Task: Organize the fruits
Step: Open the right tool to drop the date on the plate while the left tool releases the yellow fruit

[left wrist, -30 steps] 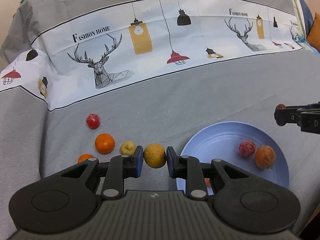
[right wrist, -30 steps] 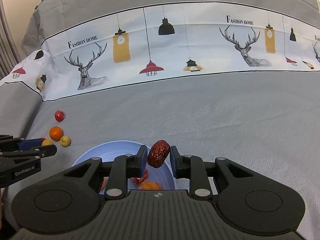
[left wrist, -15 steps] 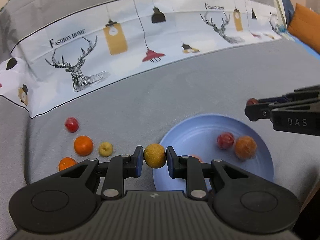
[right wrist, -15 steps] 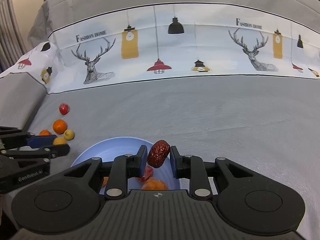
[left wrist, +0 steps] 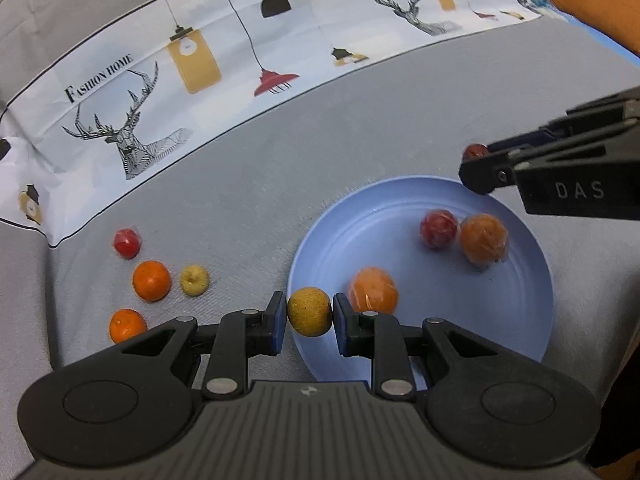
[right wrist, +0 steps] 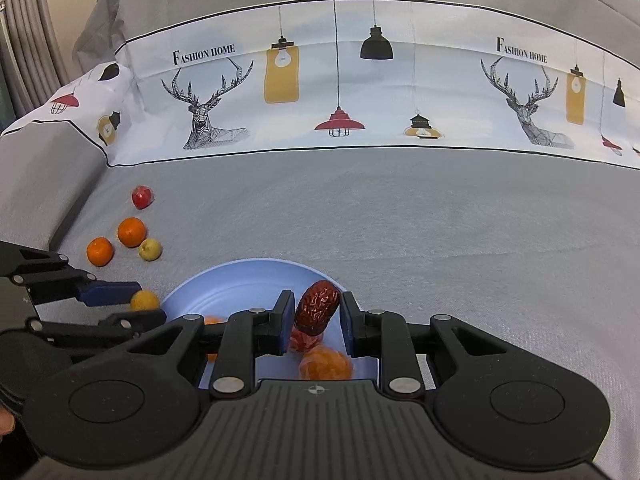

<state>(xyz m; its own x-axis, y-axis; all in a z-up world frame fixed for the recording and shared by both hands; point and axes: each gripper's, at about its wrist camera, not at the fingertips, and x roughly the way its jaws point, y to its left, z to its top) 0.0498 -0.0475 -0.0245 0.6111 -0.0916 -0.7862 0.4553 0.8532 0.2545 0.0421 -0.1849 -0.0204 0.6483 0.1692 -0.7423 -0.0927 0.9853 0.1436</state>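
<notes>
My left gripper (left wrist: 310,317) is shut on a round yellow-brown fruit (left wrist: 309,311) and holds it over the left rim of the blue plate (left wrist: 536,320). My right gripper (right wrist: 316,312) is shut on a wrinkled red date (right wrist: 317,306) above the plate's far rim (right wrist: 240,268). The plate holds two wrapped orange fruits (left wrist: 373,290) (left wrist: 483,238) and a wrapped red fruit (left wrist: 438,228). On the grey cloth to the left lie a red fruit (left wrist: 127,242), two oranges (left wrist: 151,280) (left wrist: 127,325) and a small yellow fruit (left wrist: 194,280).
The grey cloth (right wrist: 440,220) covers the whole surface, with a white printed band (right wrist: 360,80) of deer and lamps at the back. An orange cushion (left wrist: 592,4) lies at the far right. A curtain (right wrist: 28,40) hangs at the far left.
My left gripper has carried the yellow-brown fruit rightward from the loose fruits to the plate's left rim. My right gripper has kept hold of the date and shifted slightly left over the plate.
</notes>
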